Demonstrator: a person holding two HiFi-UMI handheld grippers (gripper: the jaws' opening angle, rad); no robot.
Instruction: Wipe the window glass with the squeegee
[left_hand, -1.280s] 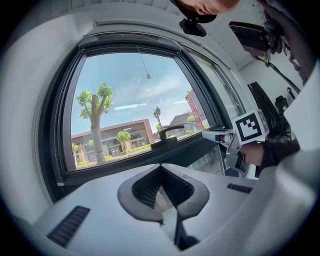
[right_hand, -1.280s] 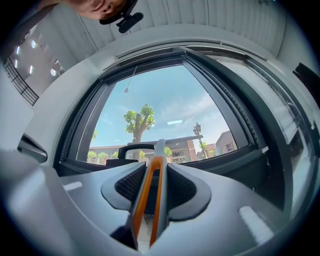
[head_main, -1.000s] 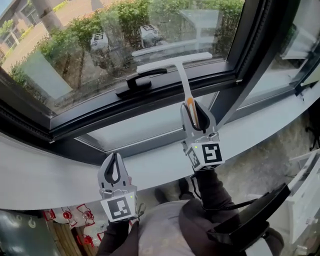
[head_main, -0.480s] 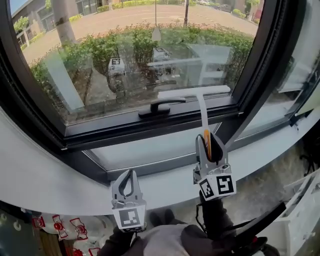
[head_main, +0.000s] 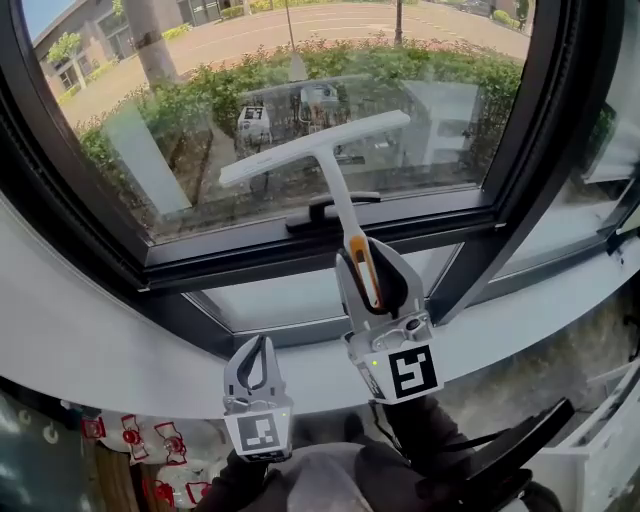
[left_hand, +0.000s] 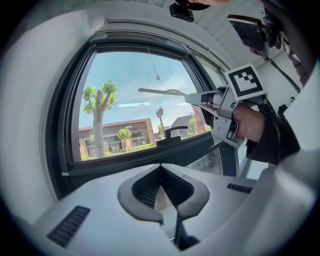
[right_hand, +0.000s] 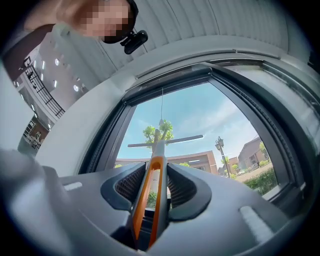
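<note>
The white squeegee (head_main: 315, 145) has its T-shaped blade against the window glass (head_main: 180, 90), tilted with the left end lower. My right gripper (head_main: 372, 272) is shut on its orange-striped handle (right_hand: 150, 200), below the pane and in front of the lower frame. In the right gripper view the blade (right_hand: 165, 141) shows as a thin bar beyond the right gripper (right_hand: 156, 172). My left gripper (head_main: 260, 345) hangs low at the sill, shut with nothing in it, its tips meeting in the left gripper view (left_hand: 160, 170). That view also shows the squeegee (left_hand: 160, 91) held up at the glass.
A black window handle (head_main: 330, 210) sits on the lower frame under the blade. A thick dark mullion (head_main: 520, 150) bounds the pane on the right. The white curved sill (head_main: 90, 330) runs below. Red-printed packaging (head_main: 130, 440) lies at lower left, a black bar (head_main: 510, 450) at lower right.
The right gripper has lifted the squeegee from beside the lower frame up onto the glass and leftward, with the blade now tilted. The left gripper has stayed low at the sill.
</note>
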